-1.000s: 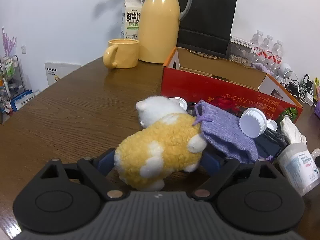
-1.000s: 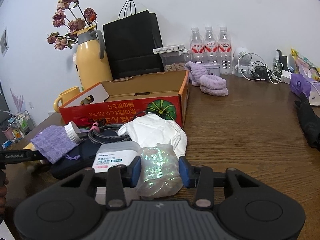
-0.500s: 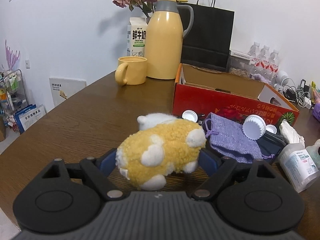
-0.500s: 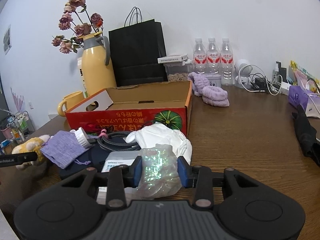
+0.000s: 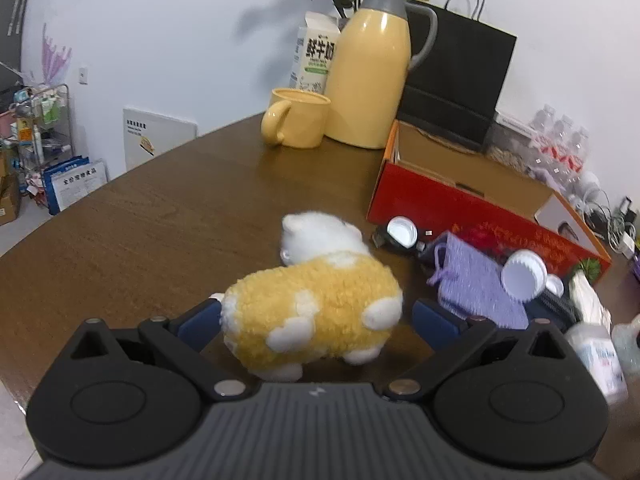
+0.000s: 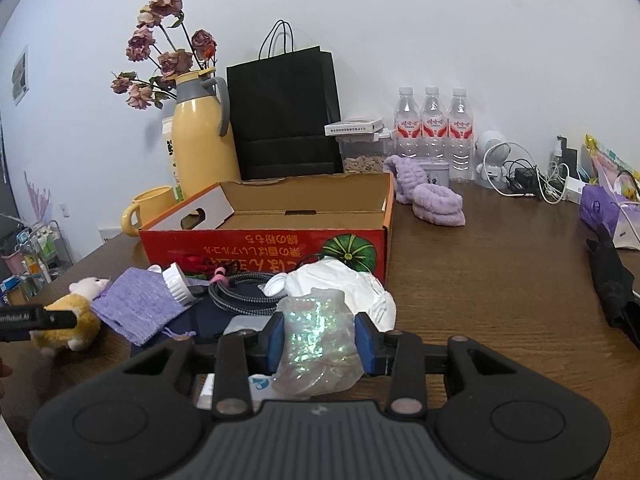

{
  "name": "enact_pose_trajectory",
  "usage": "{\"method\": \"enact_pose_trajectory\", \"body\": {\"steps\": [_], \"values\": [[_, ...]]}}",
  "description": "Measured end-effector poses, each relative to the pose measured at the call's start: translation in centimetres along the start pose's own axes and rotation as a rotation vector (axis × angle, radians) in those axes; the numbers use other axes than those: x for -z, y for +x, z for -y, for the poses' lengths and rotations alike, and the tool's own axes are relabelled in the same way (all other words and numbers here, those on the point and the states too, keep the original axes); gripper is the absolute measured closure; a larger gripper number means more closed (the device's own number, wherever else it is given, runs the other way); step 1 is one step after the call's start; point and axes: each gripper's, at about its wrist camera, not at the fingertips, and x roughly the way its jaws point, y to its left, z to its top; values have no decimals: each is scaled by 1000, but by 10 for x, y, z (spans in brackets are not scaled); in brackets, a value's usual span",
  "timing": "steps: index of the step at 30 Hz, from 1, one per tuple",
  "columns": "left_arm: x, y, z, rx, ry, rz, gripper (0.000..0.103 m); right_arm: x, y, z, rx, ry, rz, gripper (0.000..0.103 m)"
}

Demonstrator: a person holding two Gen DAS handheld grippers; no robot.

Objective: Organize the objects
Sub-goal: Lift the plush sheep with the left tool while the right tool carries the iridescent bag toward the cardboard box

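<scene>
My left gripper point(image 5: 316, 320) is shut on a yellow and white plush toy point(image 5: 320, 312) and holds it above the brown table point(image 5: 160, 232). The toy also shows in the right wrist view point(image 6: 68, 320). My right gripper point(image 6: 320, 336) is shut on a shiny iridescent plastic bag point(image 6: 316, 344), raised over the clutter. An open red cardboard box point(image 6: 264, 244) stands behind the clutter, its inside bare; it also shows in the left wrist view point(image 5: 460, 200).
In front of the box lie a purple knit pouch point(image 6: 136, 308), a white-capped jar point(image 6: 176, 280), a braided cable point(image 6: 240, 292), a white crumpled bag point(image 6: 340, 284) and a white bottle point(image 5: 596, 356). A yellow jug point(image 5: 368, 68), a mug point(image 5: 296, 124) and a black bag point(image 6: 284, 116) stand behind.
Both grippers have risen with their loads: the plush toy is higher above the table, and the shiny bag has come up off the clutter.
</scene>
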Motion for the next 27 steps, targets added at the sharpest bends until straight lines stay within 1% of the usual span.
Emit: {"method": "enact_pose_trajectory", "body": {"steps": [4,7,9,10,11,13,16,19,23,27], "values": [[-4,15,3,-74,-46,-34,0,-5,5,-3,-8,-9,5,67],[-4,23,3,-106,-56,-21,0,-9,8,-5,-15,-15,9,67],[-5,27,1,-113,-64,-6,0,-11,11,-6,-19,-17,10,67],[-6,28,-1,-110,-66,-1,2,-12,12,-6,-21,-19,10,67],[-7,28,-2,-106,-64,5,6,-13,14,-7,-24,-21,11,67],[-10,28,-4,-85,-42,18,9,-16,17,-9,-31,-27,13,67],[-16,24,-5,-59,-21,54,10,-22,24,-12,-39,-37,18,67],[-26,16,-3,-41,-5,115,11,-29,32,-16,-48,-47,27,68],[-47,3,7,9,23,226,11,-43,45,-21,-53,-63,49,68],[-73,8,27,65,59,280,10,-61,62,-25,-52,-72,78,68]]}}
